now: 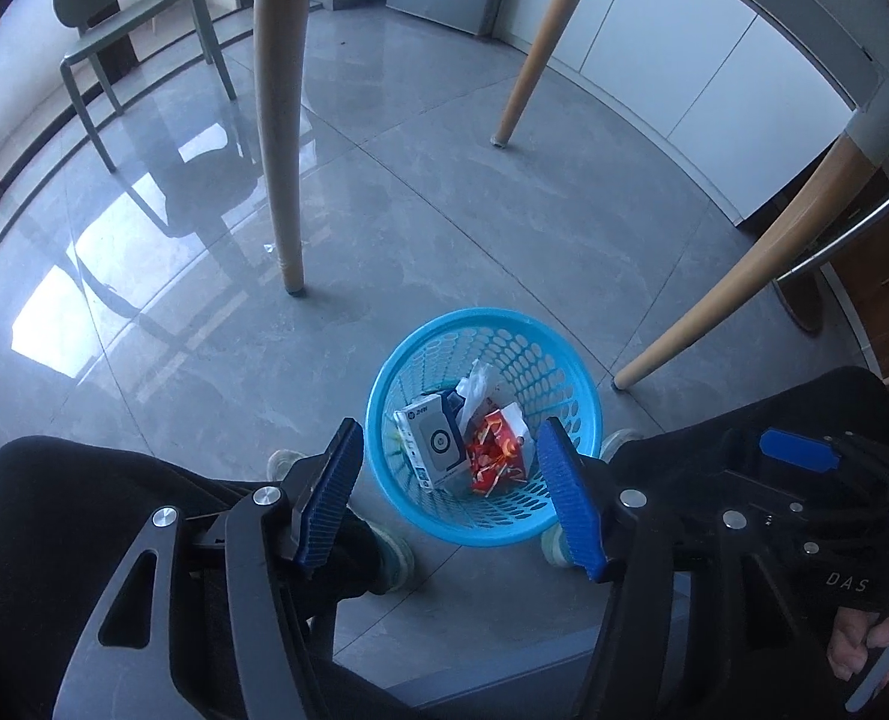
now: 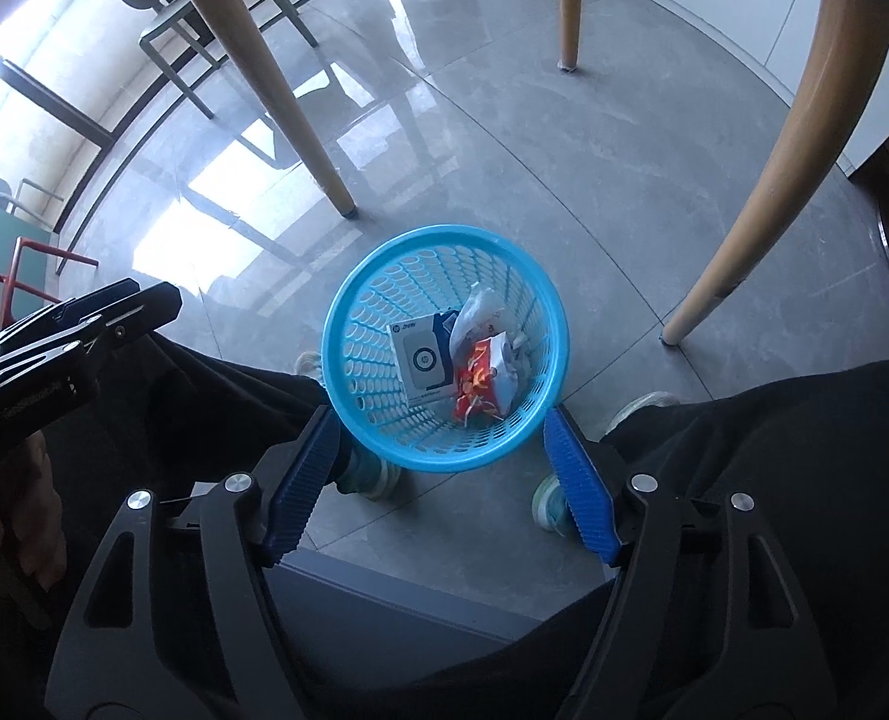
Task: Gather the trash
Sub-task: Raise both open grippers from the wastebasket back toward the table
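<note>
Basket (image 2: 348,276) showing bright blue, dotted with holes. Box (image 2: 423,360) showing white and blue; wrapper (image 2: 474,384) red-orange. Fingers (image 2: 300,492) showing ribbed blue. Floor (image 2: 564,180) showing glossy grey tile. Trousers (image 2: 774,450) black.

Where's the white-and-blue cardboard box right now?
In both wrist views, the white-and-blue cardboard box lies inside the blue perforated plastic basket, left of the red wrapper.

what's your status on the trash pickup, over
Left tongs open, empty. Right tongs open, empty. Blue basket on floor holds white box, red wrapper, white bag. Nothing in the way.
</note>
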